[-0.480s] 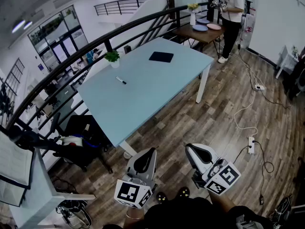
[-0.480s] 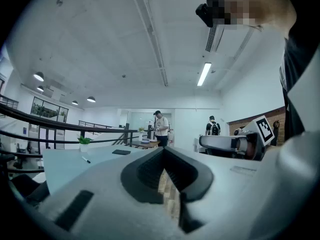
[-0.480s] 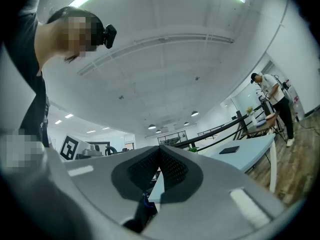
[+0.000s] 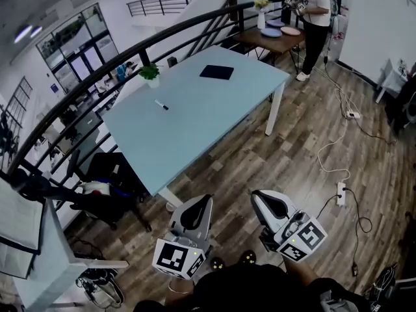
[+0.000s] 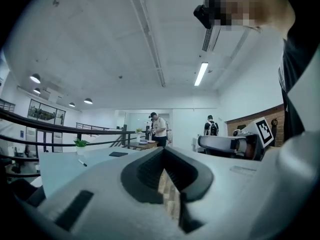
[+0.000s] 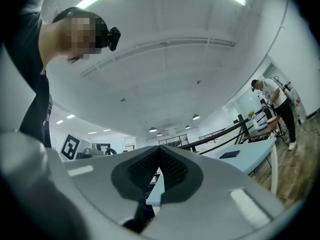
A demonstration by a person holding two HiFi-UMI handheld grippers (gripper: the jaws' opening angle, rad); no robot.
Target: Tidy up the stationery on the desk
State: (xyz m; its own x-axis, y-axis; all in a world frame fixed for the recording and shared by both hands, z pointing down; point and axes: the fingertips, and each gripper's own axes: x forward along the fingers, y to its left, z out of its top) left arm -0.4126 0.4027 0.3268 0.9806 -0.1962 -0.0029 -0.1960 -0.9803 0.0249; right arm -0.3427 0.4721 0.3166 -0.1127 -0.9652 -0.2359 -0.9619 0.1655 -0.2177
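The pen [image 4: 162, 105] lies flat on the pale blue worktop [image 4: 195, 135], toward its railing side and just this side of a small potted plant [image 4: 150, 74]. In the head view its long axis runs from upper left to lower right. The upper-left part is white and the lower-right end dark; it is too small to tell cap from tip. A dark pad [image 4: 216, 72] lies flat near the worktop's far end, well apart from the pen. Its long axis runs roughly left to right in that view, along the worktop's far short edge. Any print on pen or pad is too small to read.

The 2 tongs are held low over the wood floor [image 4: 292, 155], close to the person's body and well short of the worktop. Both point toward it. The left tongs [image 4: 204, 201] have their jaws pressed together with nothing between them. The right tongs [image 4: 259, 196] are likewise closed and empty. Each carries a cube with black-and-white square markers, 1 on the left [image 4: 175, 259] and 1 on the right [image 4: 304, 238].

Beyond the worktop, a person [image 4: 315, 8] stands at a brown table [image 4: 273, 43].
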